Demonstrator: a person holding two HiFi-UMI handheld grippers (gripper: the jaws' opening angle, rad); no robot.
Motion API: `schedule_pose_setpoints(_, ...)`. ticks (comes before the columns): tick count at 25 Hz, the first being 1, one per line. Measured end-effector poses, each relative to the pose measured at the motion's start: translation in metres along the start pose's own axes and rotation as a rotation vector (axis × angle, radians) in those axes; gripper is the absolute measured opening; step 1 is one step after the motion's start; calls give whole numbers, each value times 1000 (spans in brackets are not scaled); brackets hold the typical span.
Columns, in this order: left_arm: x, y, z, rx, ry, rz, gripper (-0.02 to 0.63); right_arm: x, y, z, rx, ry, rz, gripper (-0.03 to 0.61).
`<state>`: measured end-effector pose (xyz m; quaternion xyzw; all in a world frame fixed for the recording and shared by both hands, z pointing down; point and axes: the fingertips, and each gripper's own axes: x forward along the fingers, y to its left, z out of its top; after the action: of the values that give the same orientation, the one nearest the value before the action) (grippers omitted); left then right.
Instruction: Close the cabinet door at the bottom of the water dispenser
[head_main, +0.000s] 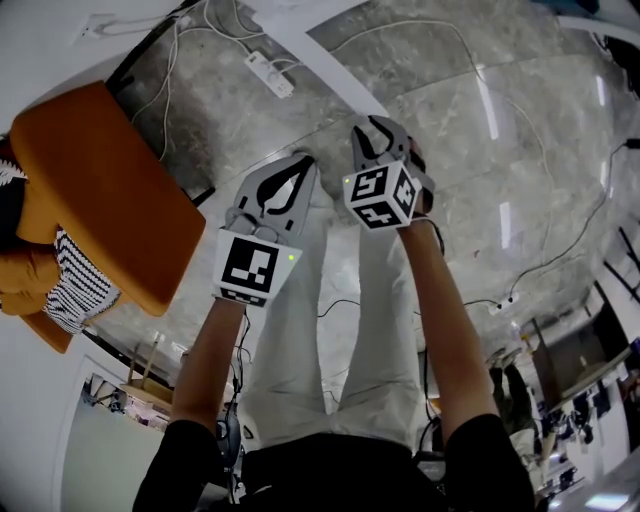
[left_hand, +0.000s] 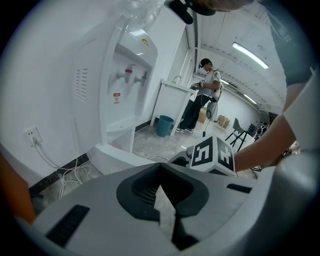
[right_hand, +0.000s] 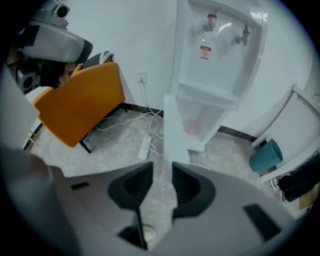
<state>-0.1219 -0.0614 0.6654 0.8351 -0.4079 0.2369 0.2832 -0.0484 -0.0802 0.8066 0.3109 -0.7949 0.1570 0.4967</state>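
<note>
- Chair (head_main: 100, 190): orange, standing to the left of the left gripper and well apart from it.
- Left gripper (head_main: 303, 162): clenched, jaw tips met, with nothing held between them. It points down and forward over the marble floor (head_main: 480, 130).
- Power strip (head_main: 270, 72): white, lying on the floor ahead of the left gripper, with cables trailing from it.
- Right gripper (head_main: 380, 130): released, with the jaws standing apart. Only floor shows in the gap. It sits just beside the left gripper, tips slightly further forward.
- Cabinet door (right_hand: 172, 132): white, standing open and seen edge-on, directly in line with the gap of the right gripper. Its near edge is just beyond the jaw tips; contact cannot be determined.
- Water dispenser (right_hand: 220, 60): white, with two taps, ahead of the right gripper and slightly to its right. The door hangs from its lower section, and the compartment there is uncovered.
- Bin (right_hand: 266, 156): teal, on the floor to the right of the dispenser, well apart from the right gripper.
</note>
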Motion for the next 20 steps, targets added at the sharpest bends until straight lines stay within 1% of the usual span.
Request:
schedule_pose_setpoints(5, 5, 3, -2, -2, -1, -1, 11, 2, 3, -3, -24, 5, 21, 135)
schedule_pose_setpoints(9, 9, 1, 0, 0, -2, 1, 11, -2, 6, -1, -31, -11, 36, 129)
schedule_pose_setpoints(13, 9, 2, -1, 0, -2, 6, 11, 1, 11, -5, -45, 7, 56, 128)
schedule_pose_setpoints(20, 9, 2, -5, -4, -1, 11, 11, 3, 8, -8, -45, 12, 54, 127)
